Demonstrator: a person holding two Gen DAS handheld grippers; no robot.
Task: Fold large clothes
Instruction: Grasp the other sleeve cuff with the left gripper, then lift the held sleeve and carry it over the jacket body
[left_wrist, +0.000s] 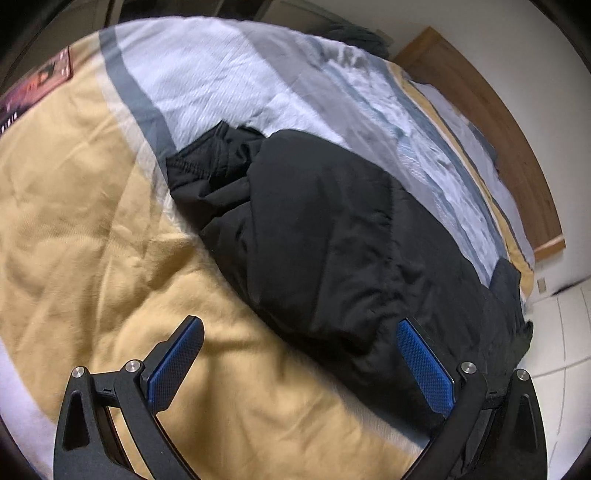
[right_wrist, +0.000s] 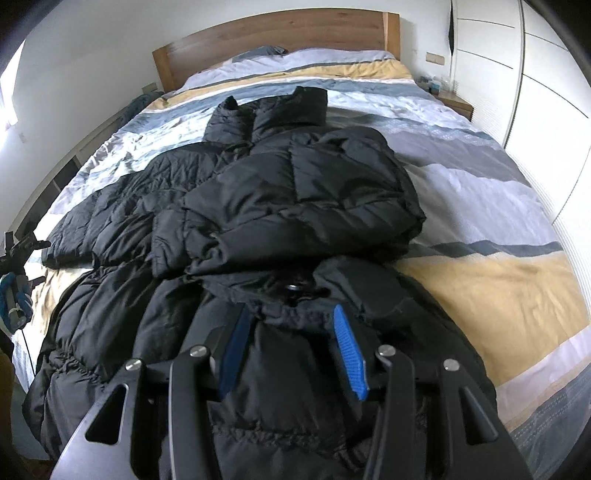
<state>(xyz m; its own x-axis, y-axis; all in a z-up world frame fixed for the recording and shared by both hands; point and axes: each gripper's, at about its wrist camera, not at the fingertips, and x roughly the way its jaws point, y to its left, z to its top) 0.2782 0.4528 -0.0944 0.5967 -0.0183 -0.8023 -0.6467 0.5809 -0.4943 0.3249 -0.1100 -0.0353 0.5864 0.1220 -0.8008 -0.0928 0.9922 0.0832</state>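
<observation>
A large black puffer jacket (right_wrist: 280, 192) lies spread on the bed, collar toward the headboard, one side folded over its middle. My right gripper (right_wrist: 290, 317) is low over the jacket's near hem, jaws part open with bunched black fabric between the blue pads; I cannot tell if they pinch it. In the left wrist view the jacket (left_wrist: 325, 236) lies across the duvet. My left gripper (left_wrist: 299, 336) is wide open and empty, hovering over the jacket's edge, its right finger (left_wrist: 424, 365) above black fabric, its left finger (left_wrist: 173, 365) above yellow duvet.
The bed has a striped duvet (right_wrist: 498, 280) in yellow, grey and white, and a wooden headboard (right_wrist: 273, 40). A white wardrobe (right_wrist: 517, 74) stands on the right with a small nightstand (right_wrist: 456, 101). A dark red box (left_wrist: 37, 83) lies on the duvet's far left.
</observation>
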